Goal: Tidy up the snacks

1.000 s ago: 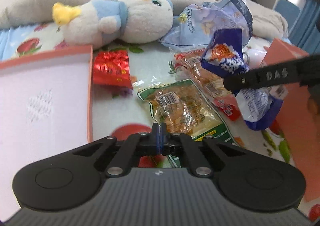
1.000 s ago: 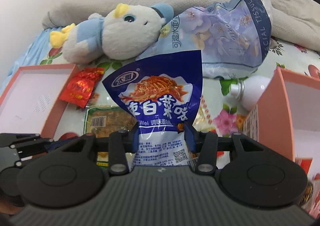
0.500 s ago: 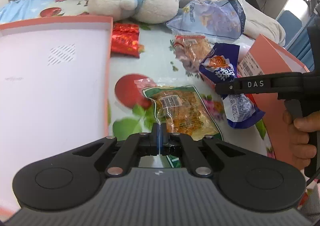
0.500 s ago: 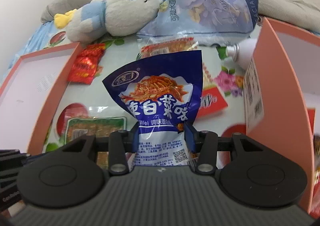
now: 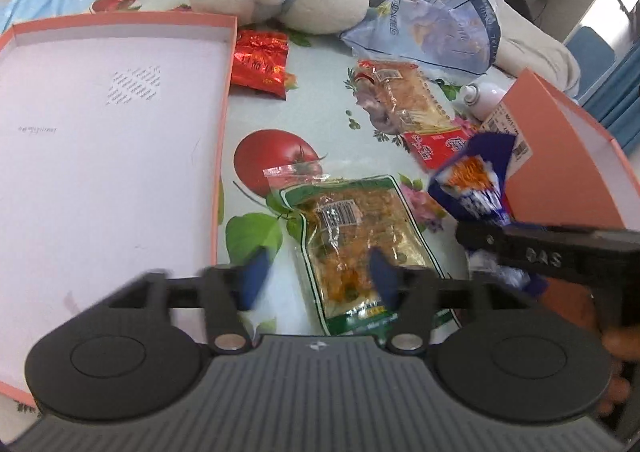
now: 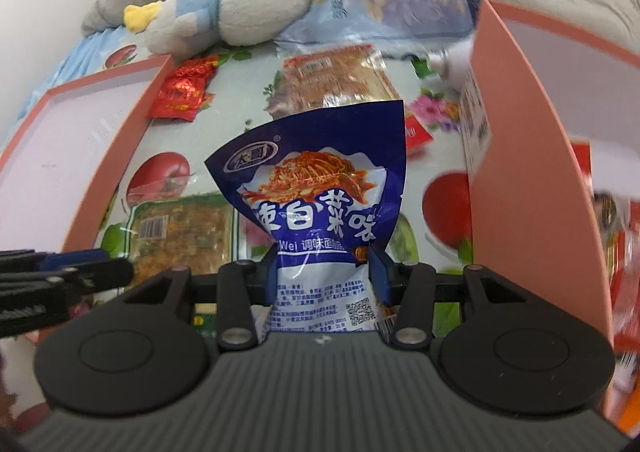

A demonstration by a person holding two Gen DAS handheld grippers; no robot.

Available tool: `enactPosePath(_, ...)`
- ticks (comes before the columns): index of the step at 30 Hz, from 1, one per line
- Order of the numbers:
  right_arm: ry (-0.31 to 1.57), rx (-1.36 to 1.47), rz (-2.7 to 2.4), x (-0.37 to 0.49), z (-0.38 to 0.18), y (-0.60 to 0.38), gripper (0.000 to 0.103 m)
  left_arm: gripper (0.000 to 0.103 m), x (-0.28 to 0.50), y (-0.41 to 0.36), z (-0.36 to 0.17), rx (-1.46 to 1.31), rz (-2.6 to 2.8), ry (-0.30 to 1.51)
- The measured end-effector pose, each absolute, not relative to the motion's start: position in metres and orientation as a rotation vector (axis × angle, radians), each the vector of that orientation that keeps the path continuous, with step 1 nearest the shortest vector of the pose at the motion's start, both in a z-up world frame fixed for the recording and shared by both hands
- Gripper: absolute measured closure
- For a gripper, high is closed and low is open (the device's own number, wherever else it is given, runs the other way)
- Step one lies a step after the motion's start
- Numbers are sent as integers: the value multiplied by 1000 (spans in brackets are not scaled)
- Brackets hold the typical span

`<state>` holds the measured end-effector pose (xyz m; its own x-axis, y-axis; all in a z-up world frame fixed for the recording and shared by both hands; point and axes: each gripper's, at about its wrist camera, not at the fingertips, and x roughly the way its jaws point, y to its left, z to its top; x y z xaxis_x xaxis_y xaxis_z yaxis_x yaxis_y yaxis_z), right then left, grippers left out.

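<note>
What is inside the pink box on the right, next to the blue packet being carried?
The pink box shows red packaging inside, blurred. Its near wall hides the rest. The right gripper holds the blue packet outside it.

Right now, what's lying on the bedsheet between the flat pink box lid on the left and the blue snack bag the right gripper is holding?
In the left wrist view, the green-edged snack pack lies between the box lid and the blue bag, under the opening left gripper.

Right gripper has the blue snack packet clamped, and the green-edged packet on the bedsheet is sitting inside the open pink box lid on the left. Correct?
Not quite. The green-edged packet lies on the bedsheet beside the pink box lid, not inside it; the left wrist view shows the lid holding nothing. The rest holds: the right gripper has its jaws clamped on the blue snack packet.
</note>
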<state>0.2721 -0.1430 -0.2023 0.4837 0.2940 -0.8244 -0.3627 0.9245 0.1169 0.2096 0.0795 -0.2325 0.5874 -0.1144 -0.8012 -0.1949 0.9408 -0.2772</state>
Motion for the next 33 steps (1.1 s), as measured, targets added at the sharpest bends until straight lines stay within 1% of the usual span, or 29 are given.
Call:
enactPosePath(1, 995, -67, 394, 270, -204, -145, 55, 29, 212, 77, -233, -351, 48, 947)
enactPosePath(3, 1013, -40, 384, 266, -207, -150, 55, 19, 216, 72, -236, -341, 41, 954)
enactPosePath(5, 1012, -22, 382, 262, -207, -153, 55, 15, 221, 67, -237, -324, 52, 951)
enactPosePath(7, 1012, -17, 381, 259, -206, -154, 55, 14, 227, 63, -239, -315, 61, 956)
enactPosePath(12, 1015, 0, 374, 257, -205, -154, 55, 8, 242, 59, -245, -292, 74, 956)
enactPosePath(16, 1008, -19, 372, 253, -205, -154, 55, 8, 248, 53, -247, -253, 82, 958)
enactPosePath(20, 988, -64, 355, 245, -207, -152, 55, 9, 246, 53, -249, -250, 85, 951)
enactPosePath(22, 976, -80, 356, 242, -209, -152, 55, 13, 246, 49, -251, -226, 84, 949)
enactPosePath(27, 969, -109, 362, 240, -211, -150, 55, 28, 246, 41, -251, -189, 85, 943)
enactPosePath(31, 964, -118, 361, 239, -212, -149, 55, 34, 246, 34, -251, -172, 84, 949)
enactPosePath(33, 961, -124, 361, 238, -213, -149, 55, 44, 244, 36, -251, -191, 77, 941)
